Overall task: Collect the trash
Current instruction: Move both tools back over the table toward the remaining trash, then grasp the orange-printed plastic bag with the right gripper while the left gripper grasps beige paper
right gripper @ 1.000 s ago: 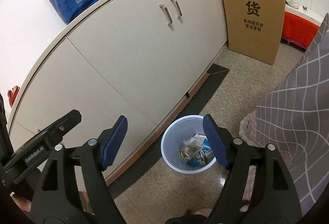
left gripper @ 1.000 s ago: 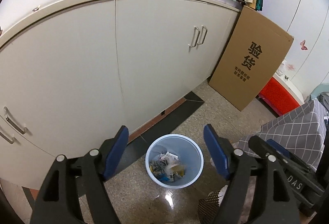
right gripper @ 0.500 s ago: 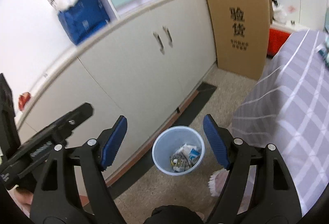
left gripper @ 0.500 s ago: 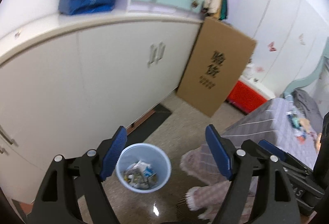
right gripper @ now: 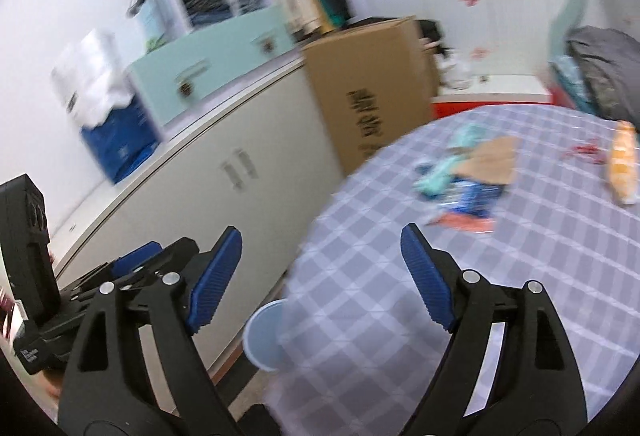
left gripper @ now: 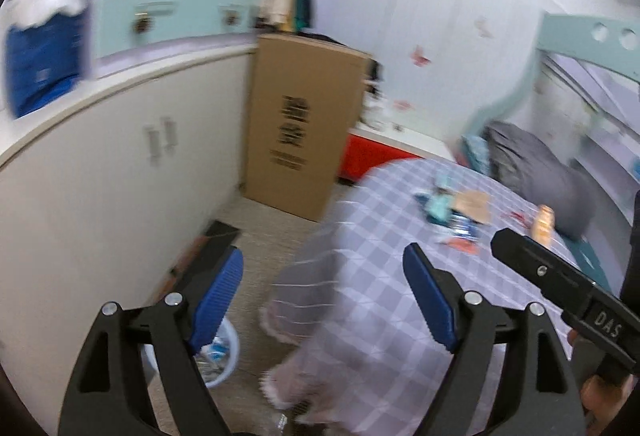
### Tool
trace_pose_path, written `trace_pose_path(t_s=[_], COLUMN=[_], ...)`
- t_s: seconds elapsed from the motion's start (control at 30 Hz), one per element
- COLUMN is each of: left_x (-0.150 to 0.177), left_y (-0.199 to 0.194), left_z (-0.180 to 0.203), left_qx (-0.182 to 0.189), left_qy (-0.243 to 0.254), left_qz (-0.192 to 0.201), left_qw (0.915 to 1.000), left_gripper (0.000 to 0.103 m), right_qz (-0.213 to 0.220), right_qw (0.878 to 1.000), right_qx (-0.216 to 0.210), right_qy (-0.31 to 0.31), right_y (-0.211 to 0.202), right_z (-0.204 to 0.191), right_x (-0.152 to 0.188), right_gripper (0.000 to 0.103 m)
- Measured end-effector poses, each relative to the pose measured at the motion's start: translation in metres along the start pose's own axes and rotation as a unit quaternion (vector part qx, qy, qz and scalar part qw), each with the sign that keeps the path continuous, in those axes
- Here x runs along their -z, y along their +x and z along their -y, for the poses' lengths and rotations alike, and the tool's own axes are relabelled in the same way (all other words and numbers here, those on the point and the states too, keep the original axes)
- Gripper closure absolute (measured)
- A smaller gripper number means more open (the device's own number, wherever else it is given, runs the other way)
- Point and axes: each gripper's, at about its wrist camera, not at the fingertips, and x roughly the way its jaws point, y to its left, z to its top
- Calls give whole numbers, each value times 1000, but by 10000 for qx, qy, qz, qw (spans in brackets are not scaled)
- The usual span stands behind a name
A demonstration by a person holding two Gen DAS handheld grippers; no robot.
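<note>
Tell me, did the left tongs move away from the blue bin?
Yes. The left tongs swung up and right; the blue bin now sits low left, and the checked cloth fills the view.

Checked bed [right gripper: 520, 296], scattered wrappers [right gripper: 460, 192], bottle [right gripper: 622, 164]

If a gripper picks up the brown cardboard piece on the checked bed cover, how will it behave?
The cardboard piece looks thin and flat, so probably light and fairly stiff. Lying flush on the soft checked cover, it may slide or resist getting pinched.
</note>
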Motion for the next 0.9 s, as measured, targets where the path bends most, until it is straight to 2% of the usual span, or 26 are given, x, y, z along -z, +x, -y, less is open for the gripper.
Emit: trace_pose_path(t_s=[0.2, 0.47, 0.6, 0.83, 0.87, 0.9], left_x=[-9, -11, -17, -27, -29, -30], left_y=[40, 110, 144, 184, 189, 191], left_z=[83, 184, 214, 245, 248, 250], left_qx=[207, 257, 394, 170, 203, 233], left_qy=[699, 1736, 1944, 2291, 2305, 2318], left_qz=[-218, -594, -832, -922, -940, -965], left_qw=[9971, 9827, 9766, 9689, 9683, 9677], left_gripper=[23, 23, 23, 23, 25, 32], right_qz=[266, 405, 383, 244, 204, 159], right_qw=[9960, 9841, 9786, 9730, 9724, 9718], right_qx=[657, 1312, 1483, 1576, 1589, 1596], right_qy=[552, 1131, 1377, 1668, 1698, 1730], right_y=[-32, -47, -42, -20, -17, -12], right_z=[88, 180, 216, 259, 262, 265], right_x=[-9, -18, -25, -37, -38, -40], right_gripper=[20, 19, 19, 19, 18, 18])
